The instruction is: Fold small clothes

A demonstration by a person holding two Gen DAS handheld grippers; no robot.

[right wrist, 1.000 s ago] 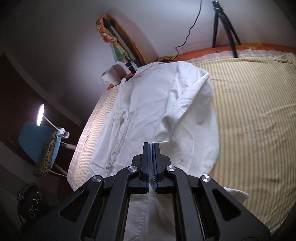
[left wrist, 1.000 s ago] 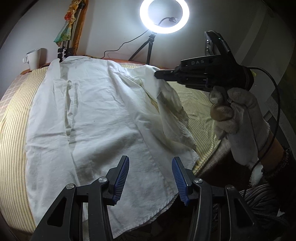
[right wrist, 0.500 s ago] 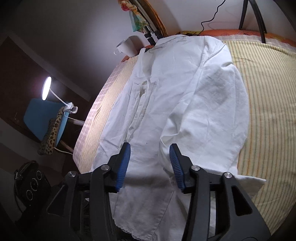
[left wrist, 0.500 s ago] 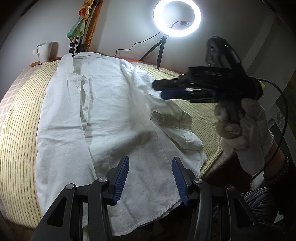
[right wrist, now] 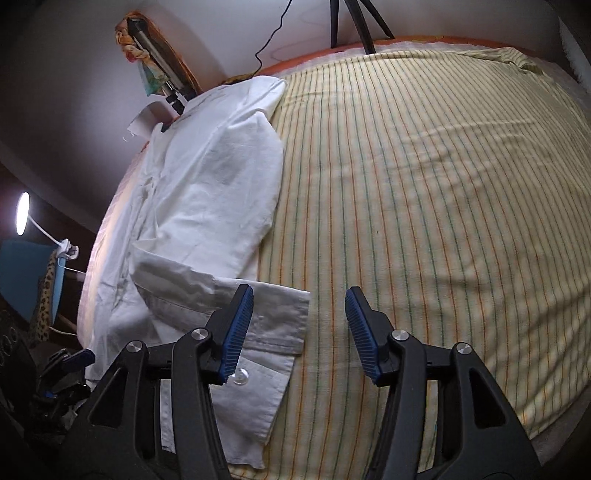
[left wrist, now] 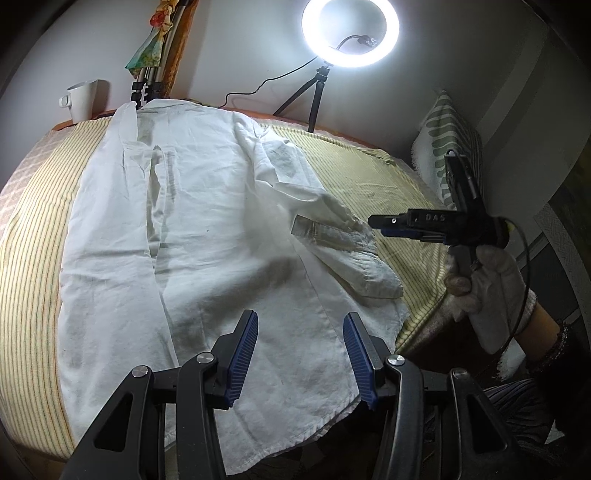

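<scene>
Over shirt [left wrist: 207, 229] hem: left tongs [left wrist: 300, 354] agape, empty | right tongs [right wrist: 299, 332] just opening, empty, tilted down beside cuff [right wrist: 273, 325]

White shirt [left wrist: 207, 236] flat on striped sheet [left wrist: 33, 229]; sleeve [left wrist: 332, 236] folded inward — right tool [left wrist: 373, 226] beside cuff.

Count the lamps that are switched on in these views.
2. A round white ring light on a tripod behind the bed; a small white desk lamp beside the bed. Others may be hidden.
</scene>
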